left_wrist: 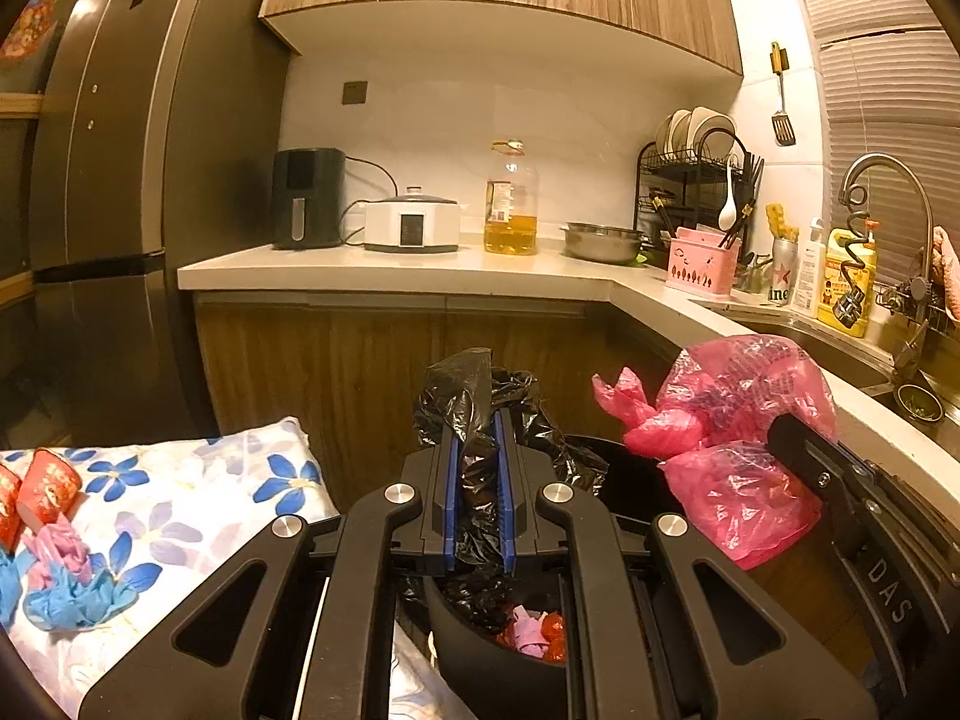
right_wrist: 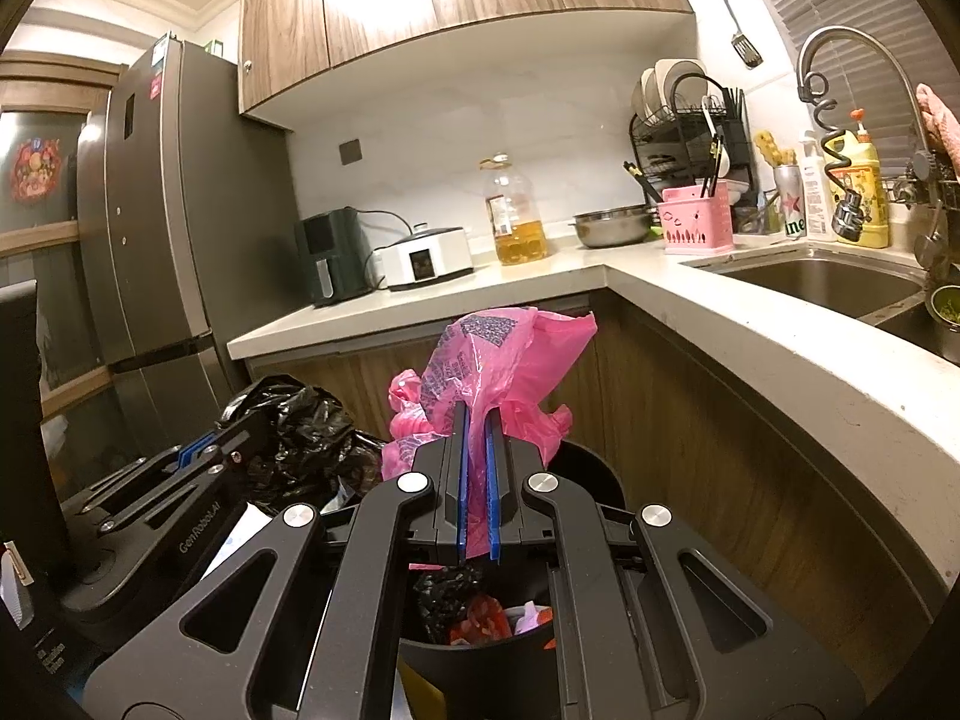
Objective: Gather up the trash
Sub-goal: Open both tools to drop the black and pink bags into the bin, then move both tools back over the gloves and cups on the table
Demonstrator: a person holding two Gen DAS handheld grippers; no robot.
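Observation:
My left gripper point(left_wrist: 477, 426) is shut on the black bin liner point(left_wrist: 462, 396) and holds a bunch of it above the black trash bin point(left_wrist: 498, 648). My right gripper point(right_wrist: 477, 414) is shut on a pink plastic bag point(right_wrist: 504, 354) above the same bin point(right_wrist: 468, 660). The pink bag also shows in the left wrist view point(left_wrist: 732, 438), with the right gripper at its right side. The black liner shows in the right wrist view point(right_wrist: 306, 426), beside the left gripper point(right_wrist: 240, 432). Red and pink scraps point(left_wrist: 540, 636) lie inside the bin.
A flowered cloth point(left_wrist: 180, 498) at left carries red paper cups point(left_wrist: 48, 486) and crumpled blue and pink trash point(left_wrist: 66, 582). The counter point(right_wrist: 750, 336) curves round at right with a sink point(right_wrist: 828, 282). An oil bottle point(left_wrist: 510, 204), steel bowl point(left_wrist: 603, 240) and fridge point(left_wrist: 108, 180) stand behind.

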